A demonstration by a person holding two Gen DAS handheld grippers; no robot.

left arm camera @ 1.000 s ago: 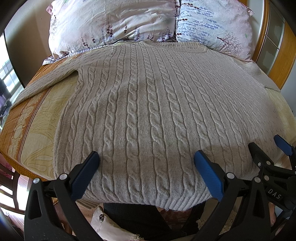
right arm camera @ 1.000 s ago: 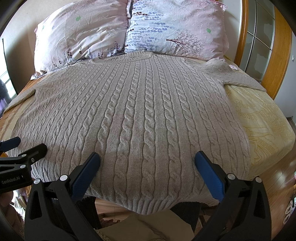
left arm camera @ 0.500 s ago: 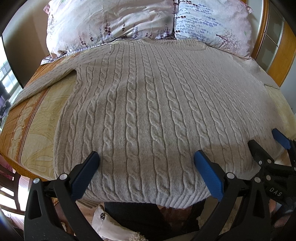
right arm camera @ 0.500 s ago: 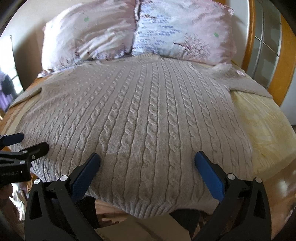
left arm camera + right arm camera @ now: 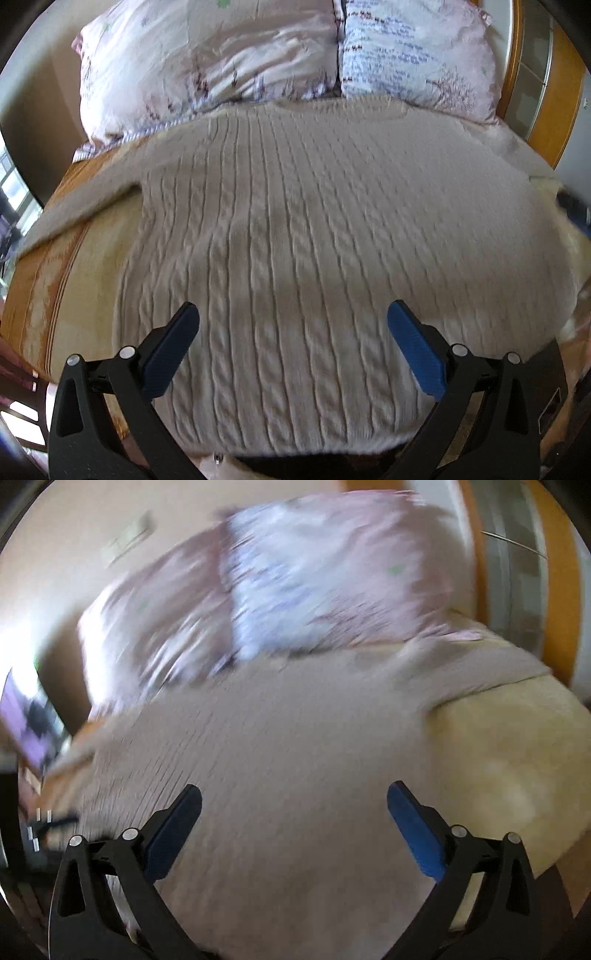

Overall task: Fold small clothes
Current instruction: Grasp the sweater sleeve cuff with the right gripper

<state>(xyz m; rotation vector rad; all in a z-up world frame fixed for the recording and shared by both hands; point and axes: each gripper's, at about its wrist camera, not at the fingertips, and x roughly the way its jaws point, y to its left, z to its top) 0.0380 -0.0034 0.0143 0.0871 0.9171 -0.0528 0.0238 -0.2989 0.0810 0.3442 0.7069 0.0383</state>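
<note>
Fingers (image 5: pixel 184 332) apart over sweater (image 5: pixel 314 240)

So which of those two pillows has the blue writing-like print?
The right-hand floral pillow, by the wooden headboard; the left pink pillow shows only purple sprigs.

Left gripper (image 5: pixel 293 343): jaws spread wide, blue pads facing inward, nothing between them. Right gripper (image 5: pixel 294 825): jaws equally wide, nothing gripped; right wrist view heavily blurred. Black finger frames symmetrical on both.
</note>
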